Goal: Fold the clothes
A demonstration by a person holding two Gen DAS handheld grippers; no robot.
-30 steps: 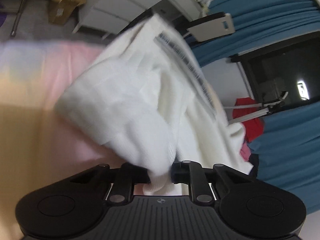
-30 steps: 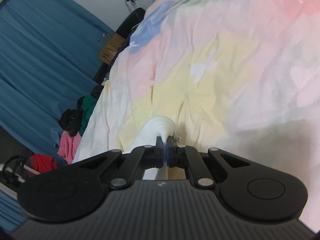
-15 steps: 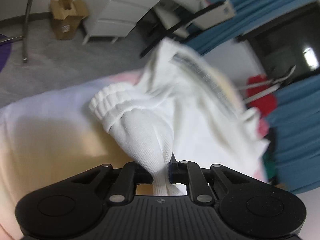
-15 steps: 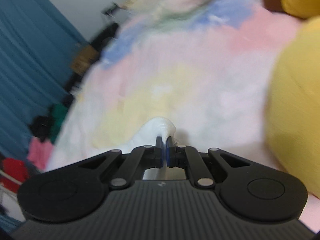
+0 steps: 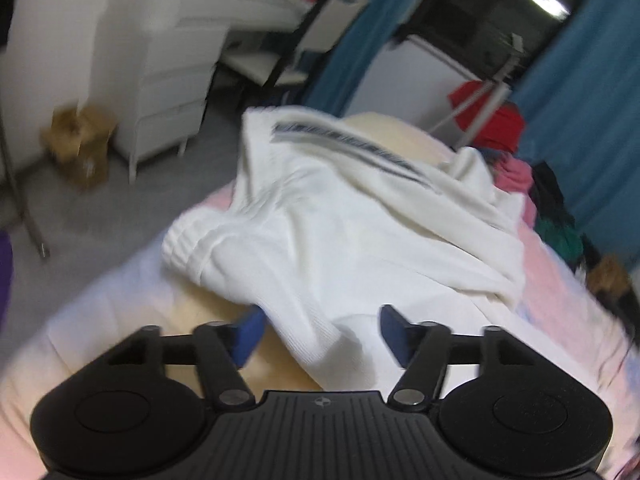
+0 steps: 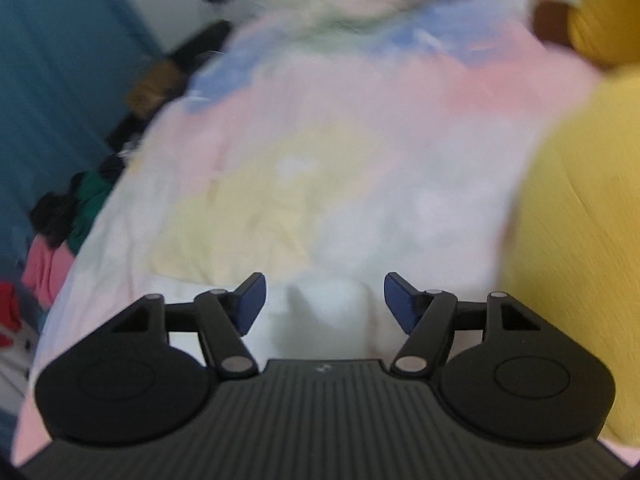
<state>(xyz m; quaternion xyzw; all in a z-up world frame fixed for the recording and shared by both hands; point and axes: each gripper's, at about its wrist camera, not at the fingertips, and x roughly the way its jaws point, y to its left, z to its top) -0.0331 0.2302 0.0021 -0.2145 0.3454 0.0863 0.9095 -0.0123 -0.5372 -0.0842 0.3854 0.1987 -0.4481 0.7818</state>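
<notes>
With both tongs standing wide and holding nothing, I log the white knit garment point(image 5: 360, 240) as lying loose and rumpled on the pastel bedspread point(image 5: 120, 320). Left gripper point(image 5: 320, 332): a ribbed fold of the cloth passes directly between its blue pads point(image 5: 250, 332); the bulk runs forward and right, toward the grey-striped hem point(image 5: 348, 144). Right gripper point(image 6: 324, 300): only a small white bunch point(image 6: 328, 308) sits between its pads, the bedspread point(image 6: 320, 140) beyond, a yellow item point(image 6: 580, 240) to its right. Judgement: left tongs nearer the bulk; long axis runs away from them.
</notes>
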